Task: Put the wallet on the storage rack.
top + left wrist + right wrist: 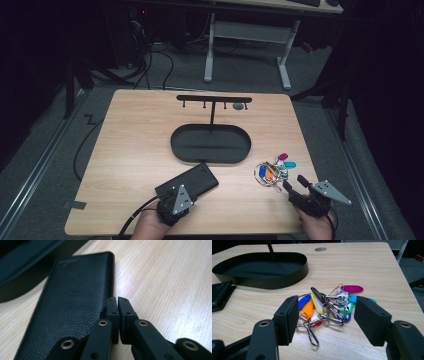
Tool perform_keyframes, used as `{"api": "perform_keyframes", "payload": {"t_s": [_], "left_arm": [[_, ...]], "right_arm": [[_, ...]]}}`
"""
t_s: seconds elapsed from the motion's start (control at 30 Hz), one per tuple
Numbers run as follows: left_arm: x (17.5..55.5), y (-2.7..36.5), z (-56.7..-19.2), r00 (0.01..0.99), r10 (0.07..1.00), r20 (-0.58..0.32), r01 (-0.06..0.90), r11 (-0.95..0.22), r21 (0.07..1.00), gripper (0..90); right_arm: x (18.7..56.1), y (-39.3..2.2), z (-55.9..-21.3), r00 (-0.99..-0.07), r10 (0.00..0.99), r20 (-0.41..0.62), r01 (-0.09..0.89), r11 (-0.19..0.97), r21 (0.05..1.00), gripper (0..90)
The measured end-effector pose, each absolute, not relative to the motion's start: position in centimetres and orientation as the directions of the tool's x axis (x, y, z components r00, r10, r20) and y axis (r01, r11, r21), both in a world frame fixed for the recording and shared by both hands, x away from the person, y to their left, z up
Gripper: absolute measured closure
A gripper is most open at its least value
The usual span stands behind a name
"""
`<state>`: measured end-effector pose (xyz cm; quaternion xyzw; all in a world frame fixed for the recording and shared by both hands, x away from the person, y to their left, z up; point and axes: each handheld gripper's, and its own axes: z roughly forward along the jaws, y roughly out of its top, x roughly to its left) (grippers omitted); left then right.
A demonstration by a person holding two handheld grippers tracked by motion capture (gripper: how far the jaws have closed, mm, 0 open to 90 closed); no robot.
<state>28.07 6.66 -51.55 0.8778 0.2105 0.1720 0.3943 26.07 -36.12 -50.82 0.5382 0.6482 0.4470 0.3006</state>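
In the high view, the left gripper (pixel 176 199) sits at the lower middle of the frame, at the near end of a black leather wallet (pixel 192 181) lying flat on the wooden table (pixel 135 135); at the lower right, the right gripper (pixel 295 184) points up-left toward a bunch of key tags (pixel 273 170) on metal rings. A black oval tray (pixel 210 144) with a hook stand (pixel 214 99) rising from its far rim fills the centre of the table. In the left gripper view, the left gripper (pixel 117 305) has its jaws pressed together with nothing between them, just beside the wallet's (pixel 75 305) right edge, low in the frame. In the right gripper view, the right gripper (pixel 326 312) has its jaws spread wide, with the key tags (pixel 324 306) lying on the table between and just beyond them, untouched; the tray (pixel 262 267) is at upper left and a corner of the wallet (pixel 220 295) at far left.
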Motion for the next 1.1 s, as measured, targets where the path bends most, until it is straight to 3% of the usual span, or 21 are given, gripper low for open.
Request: {"api": "perform_keyframes", "payload": {"t_s": [0.17, 0.37, 0.47, 0.6, 0.77, 0.97, 1.1], "left_arm": [[27.8, 9.0, -50.7, 0.838, 0.525, 0.148, 0.206, -0.556, 0.805, 75.9], [27.2, 10.9, -51.2, 0.828, 0.511, 0.232, 0.156, -0.607, 0.779, 52.7], [27.1, 10.8, -51.7, 0.815, 0.492, 0.306, 0.128, -0.668, 0.733, 49.2], [26.9, 10.3, -52.4, 0.826, 0.466, 0.316, 0.122, -0.696, 0.708, 44.6], [27.0, 10.2, -53.0, 0.816, 0.461, 0.349, 0.102, -0.709, 0.697, 42.9], [27.1, 10.6, -53.4, 0.815, 0.456, 0.358, 0.076, -0.696, 0.714, 47.9], [27.0, 10.5, -53.1, 0.822, 0.442, 0.359, 0.07, -0.704, 0.707, 58.2]], "right_arm": [[26.1, -36.2, -50.8, -0.24, 0.966, 0.093, 0.428, 0.019, 0.904, 37.0], [26.1, -36.2, -50.7, -0.247, 0.964, 0.094, 0.428, 0.022, 0.904, 36.9], [26.1, -36.2, -50.7, -0.247, 0.964, 0.098, 0.427, 0.018, 0.904, 37.0], [26.3, -36.1, -50.7, -0.254, 0.962, 0.101, 0.43, 0.019, 0.903, 36.9], [26.3, -36.1, -50.7, -0.255, 0.961, 0.105, 0.43, 0.016, 0.903, 36.9], [26.3, -36.2, -50.8, -0.255, 0.96, 0.112, 0.434, 0.01, 0.901, 36.9], [26.3, -36.2, -50.8, -0.252, 0.96, 0.119, 0.438, 0.004, 0.899, 37.0]]}}
